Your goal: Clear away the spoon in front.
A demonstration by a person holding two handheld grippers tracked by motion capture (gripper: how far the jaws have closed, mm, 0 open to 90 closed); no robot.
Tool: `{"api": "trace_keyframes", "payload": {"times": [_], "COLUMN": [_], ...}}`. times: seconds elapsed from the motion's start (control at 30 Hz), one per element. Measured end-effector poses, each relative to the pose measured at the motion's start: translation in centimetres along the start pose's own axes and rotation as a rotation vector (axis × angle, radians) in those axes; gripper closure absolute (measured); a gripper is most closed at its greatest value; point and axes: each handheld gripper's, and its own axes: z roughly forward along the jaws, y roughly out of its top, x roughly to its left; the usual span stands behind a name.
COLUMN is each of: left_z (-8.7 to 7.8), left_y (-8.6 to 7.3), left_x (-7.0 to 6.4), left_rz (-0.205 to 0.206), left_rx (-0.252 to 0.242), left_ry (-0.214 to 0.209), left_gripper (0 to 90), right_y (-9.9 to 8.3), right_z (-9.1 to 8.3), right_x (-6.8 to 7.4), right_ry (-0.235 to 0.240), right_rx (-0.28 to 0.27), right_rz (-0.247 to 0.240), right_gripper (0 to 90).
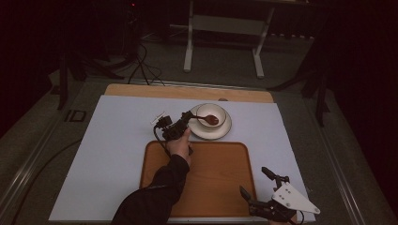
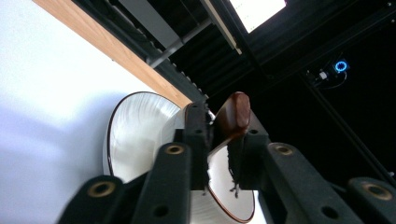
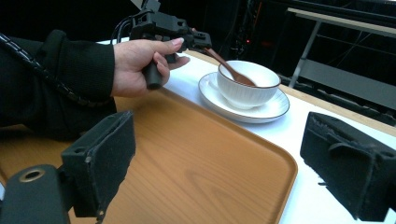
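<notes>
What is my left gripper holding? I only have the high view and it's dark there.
Observer: The left gripper is shut on a brown wooden spoon, clamped at the handle.
Operator: Where's the spoon's head?
Observer: Inside the white bowl, below the rim.
Operator: Is the bowl on the tray?
Observer: No, it sits on a white saucer just beyond the wooden tray.
Operator: And my right gripper?
Observer: The right gripper is open over the tray, jaws wide apart with nothing between them.
</notes>
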Motion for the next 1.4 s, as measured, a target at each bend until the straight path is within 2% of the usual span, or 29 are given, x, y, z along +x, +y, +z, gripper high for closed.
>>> {"api": "trace_keyframes", "payload": {"times": [0.13, 0.2, 0.23, 0.3, 0.33, 0.4, 0.43, 0.63, 0.7, 0.97, 1.07, 1.17, 1.2, 1.3, 1.4], "left_z": [-0.1, -0.1, -0.3, -0.4, -0.5, -0.5, -0.9, -1.7, -2.1, -3.6, -4.8, -5.5, -6.2, -6.9, -7.8], "left_y": [0.1, 0.1, 0.5, 0.8, 1.0, 1.0, 1.8, 3.4, 4.0, 6.3, 7.8, 8.6, 9.5, 10.5, 11.5], "left_x": [-0.4, -0.4, -0.8, -0.9, -1.1, -1.1, -1.3, -2.2, -2.6, -4.3, -5.2, -5.5, -5.8, -6.3, -7.0], "left_rz": [0.027, 0.027, 0.051, 0.059, 0.074, 0.074, 0.106, 0.144, 0.168, 0.239, 0.284, 0.307, 0.329, 0.365, 0.424], "left_rx": [-0.004, -0.004, -0.003, 0.001, 0.0, 0.0, 0.007, 0.018, 0.027, 0.077, 0.105, 0.119, 0.138, 0.185, 0.222], "left_ry": [-0.003, -0.003, 0.0, -0.008, 0.001, 0.001, -0.003, -0.021, -0.028, -0.059, -0.076, -0.075, -0.088, -0.097, -0.101], "left_gripper": [83.0, 83.1, 83.2, 83.5, 83.5, 83.5, 83.6, 83.7, 83.7, 83.7, 83.7, 83.7, 83.7, 83.7, 83.7], "right_y": [0.0, 0.0, 0.0, 0.0, 0.0, 0.0, 0.1, 0.1, 0.1, 0.1, 0.1, 0.1, 0.1, 0.2, 0.2], "right_z": [0.0, 0.0, 0.0, 0.0, 0.0, 0.0, 0.0, -0.1, -0.1, -0.1, 0.0, 0.1, 0.1, 0.1, 0.2], "right_x": [0.0, 0.0, 0.0, 0.0, 0.0, 0.0, 0.0, 0.0, 0.0, 0.0, 0.1, 0.2, 0.3, 0.4, 0.4], "right_ry": [0.001, 0.001, 0.002, 0.002, 0.002, 0.002, 0.001, 0.0, -0.002, -0.005, -0.015, -0.016, -0.015, -0.024, -0.018], "right_rx": [0.002, 0.0, -0.002, -0.002, -0.002, -0.002, -0.001, -0.005, -0.005, -0.009, -0.013, -0.01, -0.012, -0.023, -0.025], "right_rz": [0.001, -0.002, -0.002, -0.002, -0.002, -0.002, -0.003, 0.0, 0.0, -0.001, -0.003, -0.005, -0.007, -0.005, -0.001], "right_gripper": [10.3, 10.3, 10.4, 10.4, 10.4, 10.4, 10.4, 10.4, 10.4, 10.4, 10.4, 10.4, 10.3, 10.3, 10.3]}}
